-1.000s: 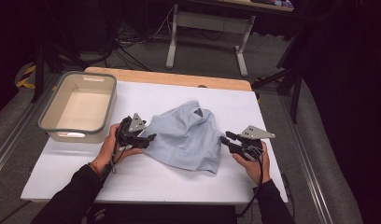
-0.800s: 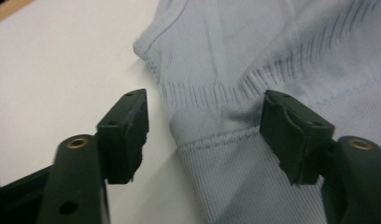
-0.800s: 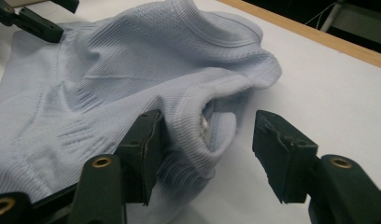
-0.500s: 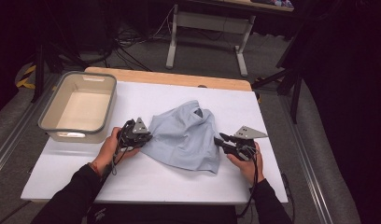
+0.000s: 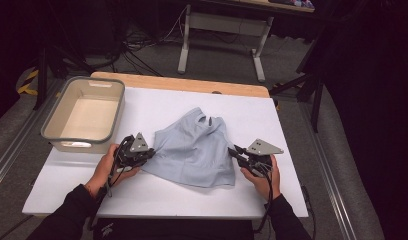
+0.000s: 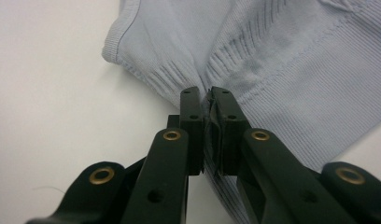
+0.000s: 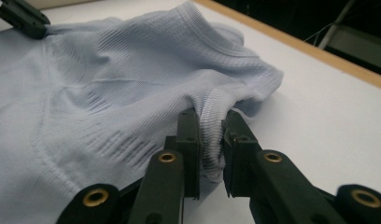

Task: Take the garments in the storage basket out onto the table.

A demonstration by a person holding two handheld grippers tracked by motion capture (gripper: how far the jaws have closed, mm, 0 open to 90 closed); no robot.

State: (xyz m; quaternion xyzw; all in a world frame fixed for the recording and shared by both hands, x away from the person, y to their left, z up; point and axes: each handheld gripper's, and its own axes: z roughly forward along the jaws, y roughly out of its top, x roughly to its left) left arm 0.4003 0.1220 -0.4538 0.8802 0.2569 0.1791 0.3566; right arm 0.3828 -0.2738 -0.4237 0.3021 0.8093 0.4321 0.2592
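Left gripper [image 6: 208,100] first: its fingers [image 6: 190,112] are clenched tight on a pinch of the pale blue top [image 6: 291,70], ribbed fabric bunching right at the tips after the jaws have just been closing. Right gripper [image 7: 211,126] now: its fingers [image 7: 187,135] have a thick fold of hem between them, the jaws just closing in too, and the pads look to be pressing the cloth. In the high view, the left gripper [image 5: 151,153] bites the garment's left edge at centre-left of frame, the right gripper [image 5: 232,150] its right edge, and the top [image 5: 194,150] lies crumpled mid-frame on the white bench [image 5: 272,125]. A grey tub [image 5: 109,115] waits at upper left. I'd call this the grasp step, both edges secured. The next move likely calls for lifting together, hands apart, keeping tension so neither pinch slips.
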